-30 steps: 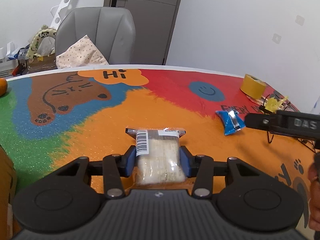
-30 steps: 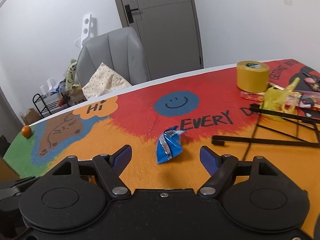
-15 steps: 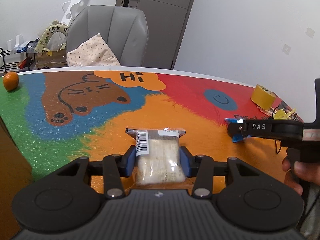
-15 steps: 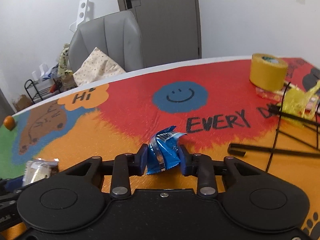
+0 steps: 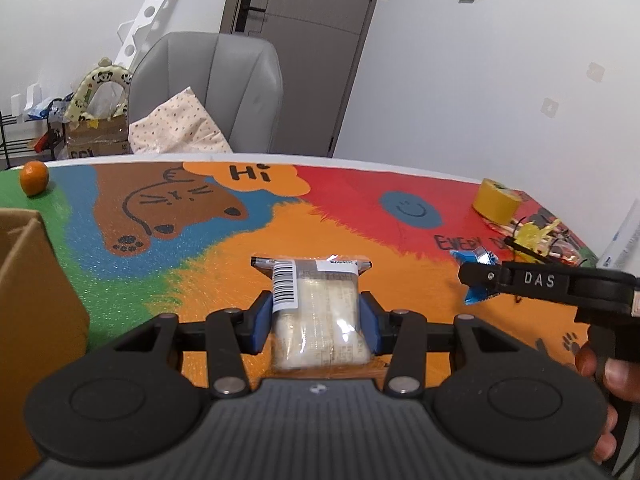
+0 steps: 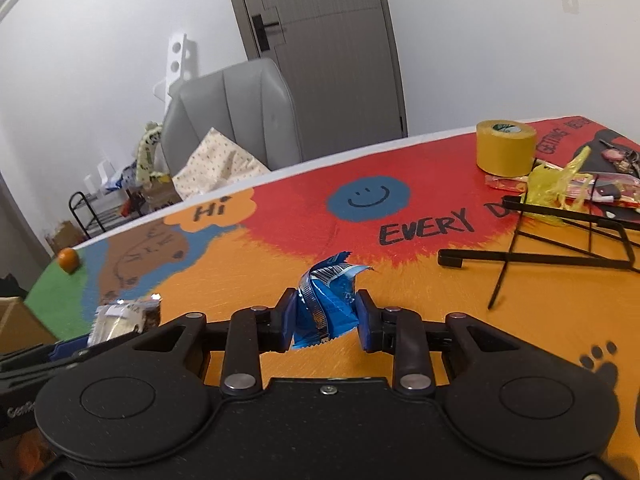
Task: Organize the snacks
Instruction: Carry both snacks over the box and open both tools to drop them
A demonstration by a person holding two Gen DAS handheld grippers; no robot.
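Left gripper grips a barcoded clear packet; "DAS"-marked right gripper pinches a blue wrapper.

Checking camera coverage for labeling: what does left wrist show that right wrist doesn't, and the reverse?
Left wrist only: the whole clear-wrapped pastry pack clamped in the left tongs, the side of the right tongs with the person's hand on the handle, and the open cardboard box.

Right wrist only: the blue snack packet front-on, pinched in the right tongs, and the whole black wire stand.

Both: the colourful table mat, orange, yellow tape roll, grey chair, door.
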